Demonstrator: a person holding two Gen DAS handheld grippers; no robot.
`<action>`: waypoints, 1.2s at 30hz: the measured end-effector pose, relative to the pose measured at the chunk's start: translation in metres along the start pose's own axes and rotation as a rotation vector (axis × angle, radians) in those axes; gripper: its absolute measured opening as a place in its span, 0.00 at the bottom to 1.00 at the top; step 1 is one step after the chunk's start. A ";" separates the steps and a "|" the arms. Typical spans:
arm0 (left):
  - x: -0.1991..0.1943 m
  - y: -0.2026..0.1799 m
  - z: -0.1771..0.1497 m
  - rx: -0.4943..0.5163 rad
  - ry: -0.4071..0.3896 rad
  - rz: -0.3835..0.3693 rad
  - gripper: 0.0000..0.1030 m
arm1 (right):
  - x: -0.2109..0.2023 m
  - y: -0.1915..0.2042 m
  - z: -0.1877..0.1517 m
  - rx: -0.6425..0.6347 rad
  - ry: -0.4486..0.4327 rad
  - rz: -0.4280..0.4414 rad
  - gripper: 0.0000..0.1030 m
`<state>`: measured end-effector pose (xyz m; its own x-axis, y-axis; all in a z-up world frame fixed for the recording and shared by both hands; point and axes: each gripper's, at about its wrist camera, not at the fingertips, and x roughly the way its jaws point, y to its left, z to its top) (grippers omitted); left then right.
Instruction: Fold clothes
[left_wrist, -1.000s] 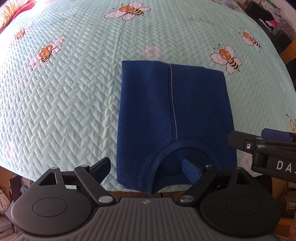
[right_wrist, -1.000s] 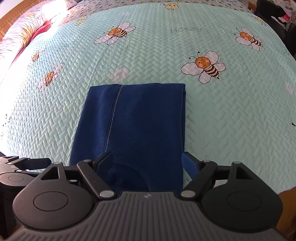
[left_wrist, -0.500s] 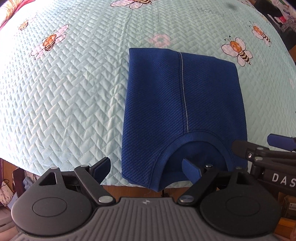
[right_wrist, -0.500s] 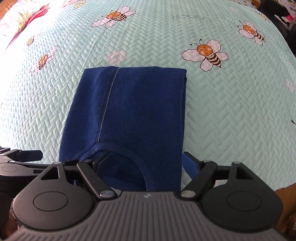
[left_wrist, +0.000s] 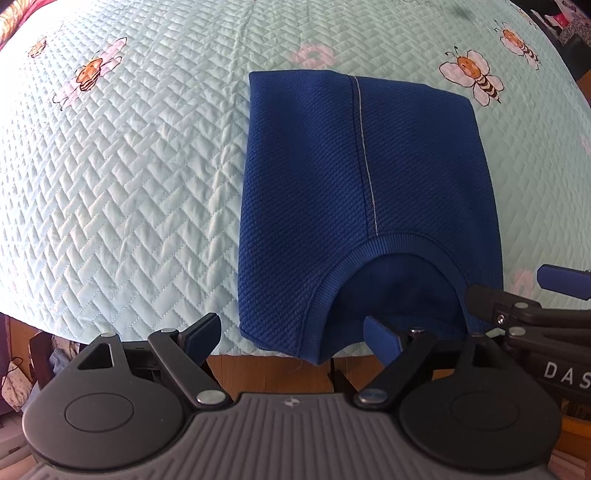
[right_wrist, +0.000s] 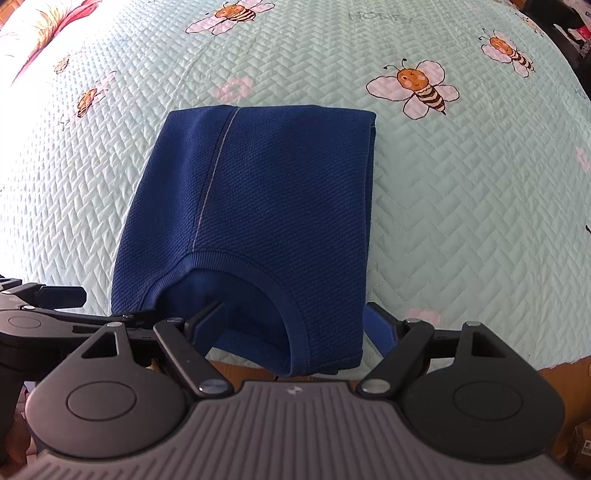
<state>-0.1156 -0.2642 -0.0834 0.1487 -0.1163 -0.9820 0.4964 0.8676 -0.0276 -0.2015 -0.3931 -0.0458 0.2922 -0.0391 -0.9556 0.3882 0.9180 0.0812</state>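
1 folded blue shirt (left_wrist: 369, 192) on quilt (left_wrist: 129, 166) (bee print); left gripper (left_wrist: 291, 334) and right gripper (right_wrist: 293, 321) both spread, holding nothing

A matt blue waffle-knit garment (left_wrist: 332, 192) with ribbed trim lies on a quilted, faintly shiny cloth bedspread (left_wrist: 129, 166).

A bed fills nearly the whole view, covered by a pale mint quilted bedspread (right_wrist: 461, 206) stitched in a herringbone pattern and printed with cartoon bees (right_wrist: 415, 88) and small pink flowers (right_wrist: 233, 88). Faint grey lettering reads "HONEY" (right_wrist: 371, 16) near the far edge. Strong daylight washes out the far left side, where a floral pink-and-red pillow or cover (right_wrist: 37, 33) lies. Below the near edge — a strip of brown wood (left_wrist: 266, 363). Dark clutter (left_wrist: 565, 26) sits at the far right, too blurred to identify.
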 end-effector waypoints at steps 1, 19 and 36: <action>0.000 0.000 -0.001 0.002 0.001 0.000 0.84 | 0.000 -0.001 -0.001 0.001 0.004 0.002 0.79; -0.027 -0.008 -0.016 0.043 -0.026 -0.037 0.84 | -0.030 -0.008 -0.024 0.021 -0.026 0.021 0.79; -0.055 -0.009 -0.020 0.043 -0.071 -0.031 0.84 | -0.063 -0.002 -0.026 0.011 -0.100 0.043 0.79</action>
<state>-0.1450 -0.2562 -0.0327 0.1921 -0.1780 -0.9651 0.5380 0.8416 -0.0481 -0.2438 -0.3825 0.0063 0.3946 -0.0400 -0.9180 0.3826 0.9155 0.1245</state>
